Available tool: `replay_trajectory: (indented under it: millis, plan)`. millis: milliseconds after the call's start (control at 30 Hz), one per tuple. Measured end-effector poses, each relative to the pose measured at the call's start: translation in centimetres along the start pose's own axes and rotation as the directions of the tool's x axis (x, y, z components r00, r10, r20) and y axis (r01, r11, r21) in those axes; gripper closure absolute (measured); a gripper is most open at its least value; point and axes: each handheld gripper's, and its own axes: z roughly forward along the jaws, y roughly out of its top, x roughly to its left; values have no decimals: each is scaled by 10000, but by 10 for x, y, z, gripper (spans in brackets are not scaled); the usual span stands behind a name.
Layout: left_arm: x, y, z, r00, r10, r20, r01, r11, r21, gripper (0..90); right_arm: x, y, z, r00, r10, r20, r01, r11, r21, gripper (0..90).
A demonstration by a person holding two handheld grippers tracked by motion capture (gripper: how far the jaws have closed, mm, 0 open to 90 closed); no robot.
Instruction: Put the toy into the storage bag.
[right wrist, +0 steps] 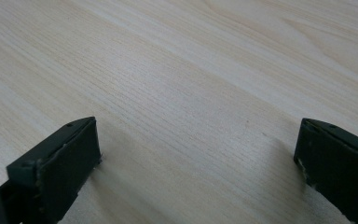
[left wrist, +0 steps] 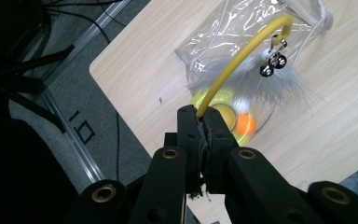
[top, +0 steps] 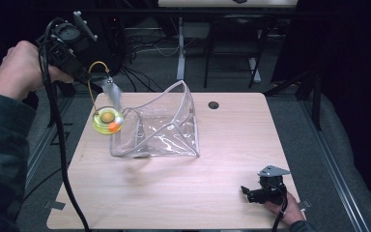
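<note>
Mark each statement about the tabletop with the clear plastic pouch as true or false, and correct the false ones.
1. The left gripper is shut on the yellow curved wand of a cat toy. True.
2. The right gripper holds an orange ball. False: its jaws stand wide open over bare wood.
3. The clear plastic pouch lies on the light wooden table. True.
4. The toy's grey feathers hang from a red string. False: they hang from the wand's tip beside small bells.

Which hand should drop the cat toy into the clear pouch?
Left. Its tool is already clamped on the cat toy beside the clear pouch; the right tool rests open, far off on the table.
</note>
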Motion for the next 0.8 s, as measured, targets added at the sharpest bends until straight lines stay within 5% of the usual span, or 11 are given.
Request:
replay_trajectory:
  millis: [800]
  plan:
    - [-15,26,35,9956,482,804,-482,9988,-28,880,0,0,0,10000,-3,-5,3,10000,-4,0]
